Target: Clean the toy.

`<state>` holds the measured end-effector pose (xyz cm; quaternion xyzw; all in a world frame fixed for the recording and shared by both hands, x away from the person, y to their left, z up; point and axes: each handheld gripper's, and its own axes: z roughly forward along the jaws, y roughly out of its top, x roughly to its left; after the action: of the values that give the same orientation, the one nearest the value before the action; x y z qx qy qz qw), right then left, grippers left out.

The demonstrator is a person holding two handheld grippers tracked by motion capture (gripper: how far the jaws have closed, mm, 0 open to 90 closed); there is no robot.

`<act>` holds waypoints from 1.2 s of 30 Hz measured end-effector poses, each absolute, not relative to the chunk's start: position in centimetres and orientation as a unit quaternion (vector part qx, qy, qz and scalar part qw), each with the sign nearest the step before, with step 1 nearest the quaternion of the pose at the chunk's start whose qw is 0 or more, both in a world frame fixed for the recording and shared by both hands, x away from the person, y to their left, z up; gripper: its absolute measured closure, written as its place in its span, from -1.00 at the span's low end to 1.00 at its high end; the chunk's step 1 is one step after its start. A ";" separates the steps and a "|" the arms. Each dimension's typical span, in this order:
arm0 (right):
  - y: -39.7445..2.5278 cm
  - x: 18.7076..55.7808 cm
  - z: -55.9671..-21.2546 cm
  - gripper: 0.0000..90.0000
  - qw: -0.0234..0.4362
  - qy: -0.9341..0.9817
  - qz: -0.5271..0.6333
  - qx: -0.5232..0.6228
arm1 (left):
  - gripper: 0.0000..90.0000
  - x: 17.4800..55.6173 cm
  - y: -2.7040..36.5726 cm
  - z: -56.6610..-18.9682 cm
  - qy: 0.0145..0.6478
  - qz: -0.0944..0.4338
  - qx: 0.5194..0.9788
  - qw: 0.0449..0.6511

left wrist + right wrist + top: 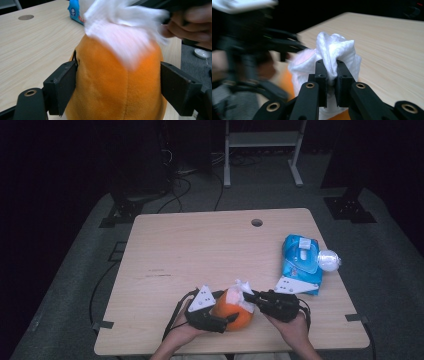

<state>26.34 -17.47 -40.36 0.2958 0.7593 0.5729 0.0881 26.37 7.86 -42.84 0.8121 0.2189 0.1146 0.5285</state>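
Plush, orange and round, sits at the near edge of the table, a little right of its middle, clamped in the left gripper. In the left gripper view its two black jaws press flat against the plush on either side, spread wide by its body. The right gripper comes in from the right with its jaws nearly closed, pinching a bunched white wipe. In the right gripper view the wipe bulges up out of the narrow gap between the jaws and hangs down behind them toward the orange fabric below. In the left gripper view the wipe lies blurred across the top of the plush, touching it, with the fingers of the person's right hand just to its right. Both hands hold the grippers from the near side, the left hand under the plush and the right hand beside it. To the far right, near the table's right edge, lies a blue wipe pack with a clear ball touching its right side. A round hole marks the far part of the table.
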 end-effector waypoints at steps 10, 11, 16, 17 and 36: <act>-17.7 27.1 -40.3 0.81 0.097 0.760 0.560 0.315 | -0.40 25.4 7.0 -42.9 0.174 0.124 0.827 0.520; -17.5 26.8 -40.0 0.80 0.101 0.765 0.555 0.309 | -0.40 25.2 6.9 -42.9 0.165 0.127 0.831 0.517; -16.3 26.3 -39.4 0.81 0.107 0.784 0.546 0.274 | -0.40 24.7 6.5 -42.9 0.140 0.138 0.838 0.508; -16.5 26.5 -39.6 0.81 0.103 0.783 0.546 0.280 | -0.40 24.8 6.6 -42.9 0.144 0.136 0.837 0.511; -19.6 28.2 -41.5 0.82 0.059 0.749 0.558 0.353 | -0.21 25.9 8.2 -42.6 0.206 0.136 0.808 0.535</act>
<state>28.20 -19.57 -41.46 0.3525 0.7488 0.5582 0.0587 25.89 8.18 -42.55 0.8081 0.2056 0.1363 0.5349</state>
